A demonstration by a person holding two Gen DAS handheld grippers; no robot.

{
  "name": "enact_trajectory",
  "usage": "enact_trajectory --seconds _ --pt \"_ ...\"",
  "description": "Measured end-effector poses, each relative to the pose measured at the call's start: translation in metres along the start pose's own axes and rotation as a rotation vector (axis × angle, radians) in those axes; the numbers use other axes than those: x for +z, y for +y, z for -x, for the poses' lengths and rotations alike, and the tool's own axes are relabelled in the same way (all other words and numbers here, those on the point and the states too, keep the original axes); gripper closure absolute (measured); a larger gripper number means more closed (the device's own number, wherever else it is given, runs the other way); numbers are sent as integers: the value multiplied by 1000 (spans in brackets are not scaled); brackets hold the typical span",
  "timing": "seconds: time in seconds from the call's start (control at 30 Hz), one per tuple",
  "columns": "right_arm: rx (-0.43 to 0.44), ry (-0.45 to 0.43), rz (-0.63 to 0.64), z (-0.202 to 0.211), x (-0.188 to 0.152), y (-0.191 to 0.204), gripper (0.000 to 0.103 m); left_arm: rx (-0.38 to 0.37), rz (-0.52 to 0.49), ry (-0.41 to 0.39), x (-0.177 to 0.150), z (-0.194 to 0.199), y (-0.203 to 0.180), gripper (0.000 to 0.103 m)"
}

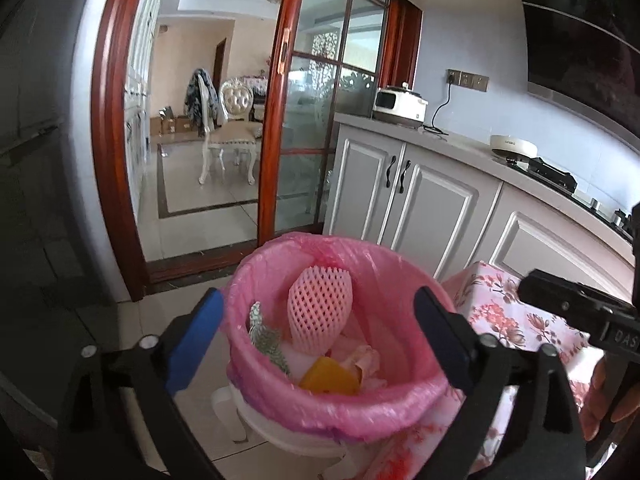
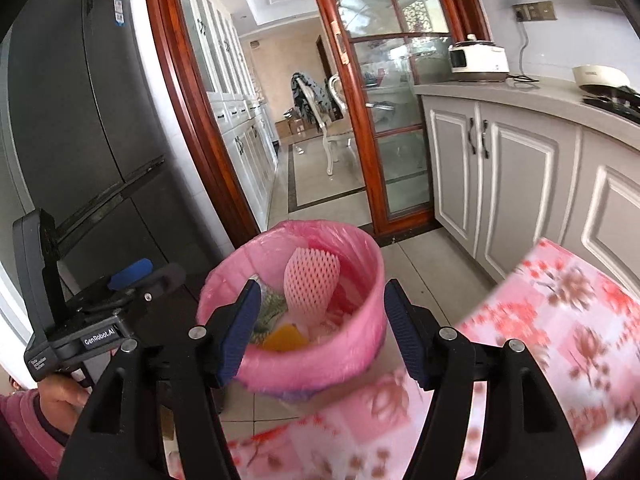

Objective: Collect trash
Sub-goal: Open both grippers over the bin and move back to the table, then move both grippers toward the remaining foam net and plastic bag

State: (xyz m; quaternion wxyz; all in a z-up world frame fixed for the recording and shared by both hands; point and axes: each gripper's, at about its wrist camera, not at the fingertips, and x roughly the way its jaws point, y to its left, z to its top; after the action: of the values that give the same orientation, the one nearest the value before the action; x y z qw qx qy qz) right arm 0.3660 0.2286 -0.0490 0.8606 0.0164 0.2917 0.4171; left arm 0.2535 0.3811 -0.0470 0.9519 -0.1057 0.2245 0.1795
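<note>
Far left: dark fridge, shown whole only in the right wrist view; in the left wrist view it is a dim edge. Next right, a red-brown wooden door frame, with a white chair in the room beyond. Right of that, a glass sliding door, then grey cabinets under a pale counter carrying a white cooker and a stove.

Near centre, on the tile floor: trash bin with pink bag liner. Inside it: a pink foam fruit net, upright; an orange scrap; a green-patterned wrapper at the left wall; pale paper bits.

Left gripper: jaws wide, nothing held, blue pads either side of the bin mouth as seen from its camera. Right gripper: jaws wide, nothing held, also framing the bin.

Just right of the bin: a pink floral cloth, blurred in the right wrist view, sharper in the left.

Right wrist view alone shows the left gripper body and the hand holding it in a pink sleeve. Left wrist view shows only part of the right gripper at far right.
</note>
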Motion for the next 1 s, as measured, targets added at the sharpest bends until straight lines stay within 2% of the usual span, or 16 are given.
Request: enact_trajectory --seconds 0.23,0.47,0.6,1.0 --pt "-46 -45 -10 87 -32 7 36 -54 -55 -47 -17 70 -46 5" --pt "-122 -94 -8 177 -73 5 33 -115 -106 -39 -51 127 -96 5" --pt "-177 -131 -24 221 -97 1 25 -185 -127 -9 -67 146 -124 5" --pt "-368 -178 -128 326 -182 -41 22 -362 -239 38 -127 186 -224 5"
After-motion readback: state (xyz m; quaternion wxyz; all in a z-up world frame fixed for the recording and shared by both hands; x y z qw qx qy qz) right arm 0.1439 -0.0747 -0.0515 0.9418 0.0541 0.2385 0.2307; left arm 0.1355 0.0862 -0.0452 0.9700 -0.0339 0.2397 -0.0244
